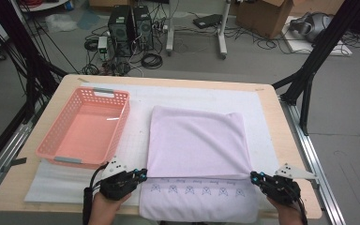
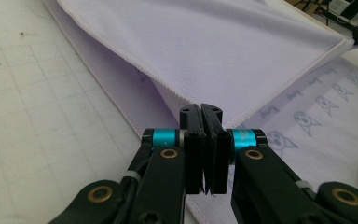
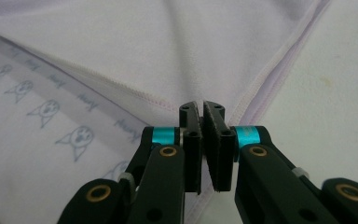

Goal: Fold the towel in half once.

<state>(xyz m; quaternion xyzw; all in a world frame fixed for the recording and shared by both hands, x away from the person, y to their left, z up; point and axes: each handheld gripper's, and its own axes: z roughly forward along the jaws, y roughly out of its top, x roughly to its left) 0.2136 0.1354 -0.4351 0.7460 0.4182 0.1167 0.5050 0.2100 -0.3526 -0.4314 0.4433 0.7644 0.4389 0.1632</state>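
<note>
Left gripper (image 1: 143, 175) sits at the near-left corner of the folded cloth (image 1: 197, 140), jaws pressed together on the hemmed corner of the top layer; left gripper view shows the pads meeting with the fold edge right at the tips (image 2: 204, 112). Right gripper (image 1: 254, 176) mirrors it at the near-right corner, jaws likewise closed down on the hem (image 3: 203, 109). Both hands come in low from the near edge of the worktop, forearms roughly parallel, grippers pointing inward toward each other along the fold line.

Cloth is pale lilac, folded so the upper layer covers the far part; a strip of the lower layer with small cat-face prints (image 1: 190, 190) is exposed along the near edge. It lies centre-right on a white mat (image 1: 136, 136) covering the wooden table (image 1: 288, 136).

Pink plastic basket (image 1: 126, 105) stands at the left side of the worktop, just beside the cloth, not touching.

Room: grey floor, 2 black PC towers (image 1: 131, 26), tangled cables, cardboard box (image 1: 262, 16), black frame legs (image 1: 309, 75) at right.
</note>
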